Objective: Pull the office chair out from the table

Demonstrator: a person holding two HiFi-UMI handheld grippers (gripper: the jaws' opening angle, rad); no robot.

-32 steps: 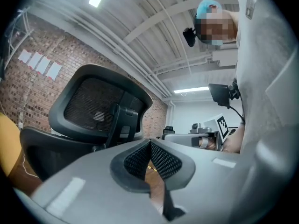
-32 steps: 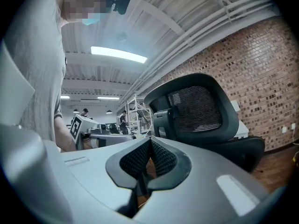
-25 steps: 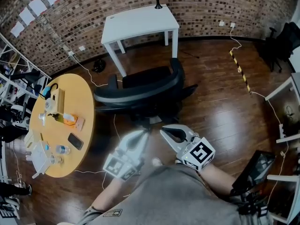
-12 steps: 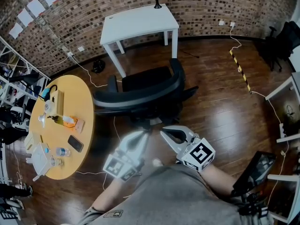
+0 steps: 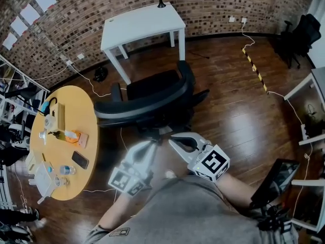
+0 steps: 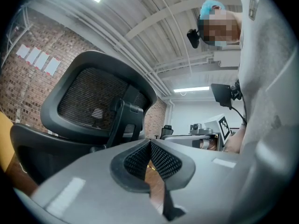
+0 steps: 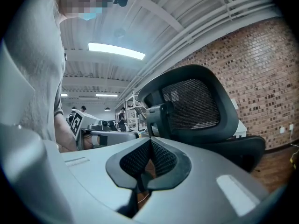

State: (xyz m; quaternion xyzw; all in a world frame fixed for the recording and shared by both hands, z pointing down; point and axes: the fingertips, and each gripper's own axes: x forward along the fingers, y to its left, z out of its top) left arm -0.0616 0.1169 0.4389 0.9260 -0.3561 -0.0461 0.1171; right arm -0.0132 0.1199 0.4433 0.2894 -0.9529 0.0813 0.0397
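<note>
Barely anything's changed this last second bar the view drifting: left gripper [image 5: 152,145] and right gripper [image 5: 175,140] hang pinched shut, empty, just behind the office chair [image 5: 147,99] — it's already clear of the white table [image 5: 142,23] — so basically done, I reckon.

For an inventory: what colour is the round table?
The round table is yellow, shown best in the head view.

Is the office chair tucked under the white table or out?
Out: bare floor shows between the office chair and the white table.
</note>
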